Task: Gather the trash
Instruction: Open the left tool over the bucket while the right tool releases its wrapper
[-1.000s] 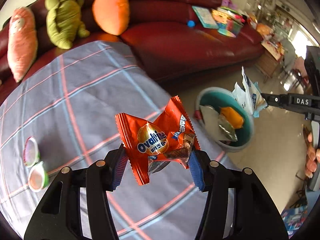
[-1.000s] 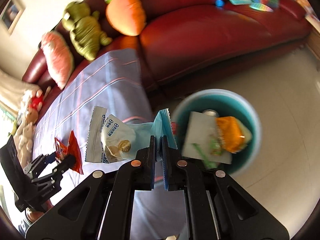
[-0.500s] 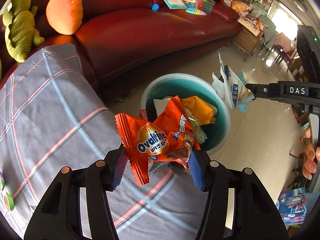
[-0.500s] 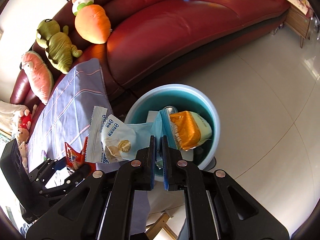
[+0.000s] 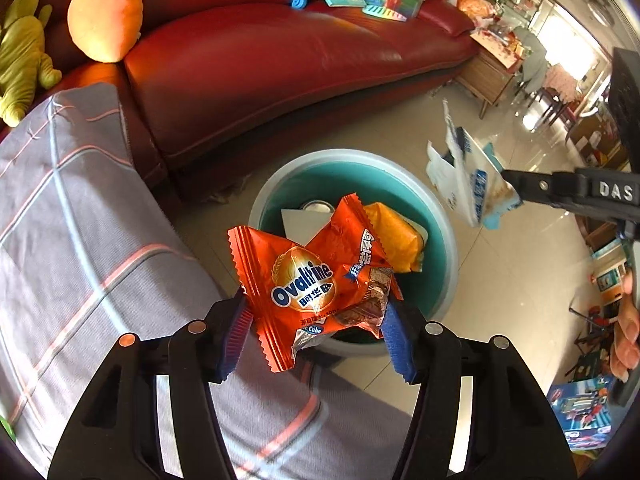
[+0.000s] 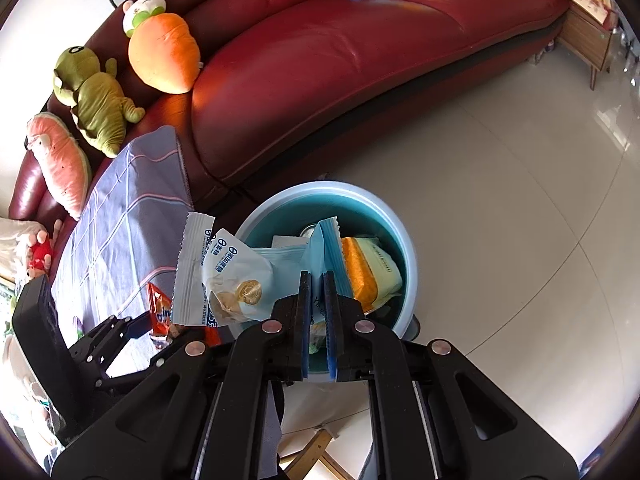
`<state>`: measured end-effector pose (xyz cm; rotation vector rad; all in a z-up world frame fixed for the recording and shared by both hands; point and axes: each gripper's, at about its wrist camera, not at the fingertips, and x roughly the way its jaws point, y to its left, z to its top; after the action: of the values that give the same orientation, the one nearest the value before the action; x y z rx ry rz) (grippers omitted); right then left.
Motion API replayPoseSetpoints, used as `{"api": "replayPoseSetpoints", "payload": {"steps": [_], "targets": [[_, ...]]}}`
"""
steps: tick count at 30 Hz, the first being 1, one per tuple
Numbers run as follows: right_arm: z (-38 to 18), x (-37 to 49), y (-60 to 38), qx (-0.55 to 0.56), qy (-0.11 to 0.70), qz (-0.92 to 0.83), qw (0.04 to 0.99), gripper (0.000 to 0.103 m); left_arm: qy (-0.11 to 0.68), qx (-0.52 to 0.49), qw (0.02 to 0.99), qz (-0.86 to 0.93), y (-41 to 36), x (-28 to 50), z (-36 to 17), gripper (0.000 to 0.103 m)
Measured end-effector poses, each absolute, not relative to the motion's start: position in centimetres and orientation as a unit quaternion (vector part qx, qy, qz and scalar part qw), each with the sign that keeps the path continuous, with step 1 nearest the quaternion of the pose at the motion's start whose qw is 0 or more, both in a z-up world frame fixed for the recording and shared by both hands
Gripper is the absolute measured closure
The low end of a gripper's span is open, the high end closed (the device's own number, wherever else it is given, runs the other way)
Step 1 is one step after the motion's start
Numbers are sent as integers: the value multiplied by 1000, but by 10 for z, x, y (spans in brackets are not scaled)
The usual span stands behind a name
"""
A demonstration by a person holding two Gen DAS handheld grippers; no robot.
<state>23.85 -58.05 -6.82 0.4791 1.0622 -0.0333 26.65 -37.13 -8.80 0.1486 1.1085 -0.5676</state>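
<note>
1. The orange wrapper [image 5: 316, 280], light, crinkly and slick, hangs over the bin [image 5: 440, 216] between the left gripper [image 5: 316, 324], whose jaws are opening.
2. The right gripper [image 6: 319, 300] is clamped on the white packet [image 6: 228, 276] by its blue end, the best hold.

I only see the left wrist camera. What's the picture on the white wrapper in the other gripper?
Observer: The right wrist view shows the white wrapper face-on: pale round biscuits are printed on it.
Child: Is that gripper squeezing it?
Observer: Yes. The right gripper is shut on the wrapper's blue end.
Child: Are there any toys I can't see?
Observer: One. A pink plush lies on the sofa beside the green plush.
</note>
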Motion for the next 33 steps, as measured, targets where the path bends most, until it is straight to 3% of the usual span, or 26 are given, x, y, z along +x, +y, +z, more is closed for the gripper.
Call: {"api": "replayPoseSetpoints", "payload": {"steps": [3,7,12,28,31,33], "targets": [[-70,238,-583,227,504,-23,833,97,523,69,805,-271,-379,275,-93,40],[-71,239,-585,229,506,-34,831,97,520,75,804,-278,-390,282,-98,26],[-71,239,-584,228,506,-39,831,97,528,82,802,-268,-390,280,-102,16],[-77,253,-573,214,516,-33,828,96,529,52,809,-253,-342,262,-90,12],[-79,259,-570,214,519,-35,827,92,530,46,809,-249,-330,260,-89,12],[-83,261,-568,219,522,-34,824,81,532,42,809,-246,-324,259,-88,12]]}}
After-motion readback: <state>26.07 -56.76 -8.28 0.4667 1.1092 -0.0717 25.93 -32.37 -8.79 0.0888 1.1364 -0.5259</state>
